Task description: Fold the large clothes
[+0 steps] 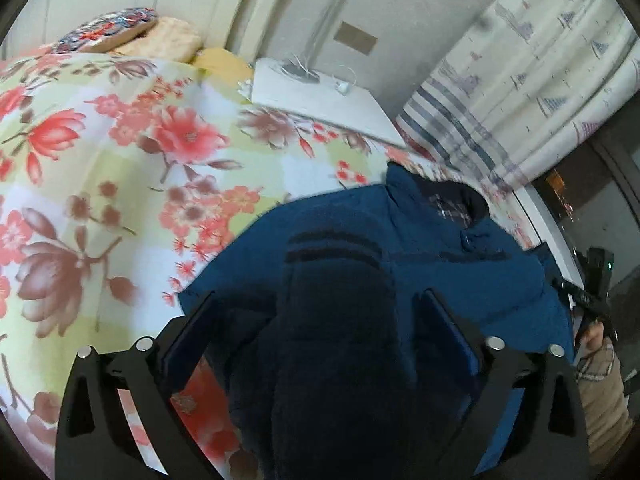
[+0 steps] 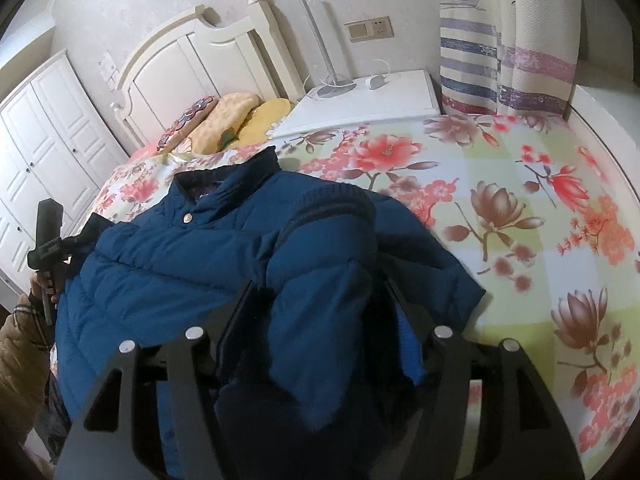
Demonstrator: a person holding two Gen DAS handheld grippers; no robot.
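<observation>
A blue puffer jacket (image 1: 460, 280) lies on a floral bedspread (image 1: 100, 180), collar toward the headboard. My left gripper (image 1: 320, 300) holds a dark-cuffed sleeve (image 1: 336, 320) of the jacket between its fingers. My right gripper (image 2: 320, 288) holds the other sleeve (image 2: 328, 280), laid over the jacket body (image 2: 160, 264). The jaws of both stand wide with the bulky sleeve filling the gap. The right gripper shows at the right edge of the left wrist view (image 1: 596, 296); the left one at the left edge of the right wrist view (image 2: 48, 240).
A white nightstand (image 2: 368, 104) with a lamp base and cable stands beside the bed. Pillows (image 2: 232, 120) lie at the white headboard (image 2: 192, 64). A striped curtain (image 2: 500, 40) hangs at the right. A white wardrobe (image 2: 44, 140) is at the left.
</observation>
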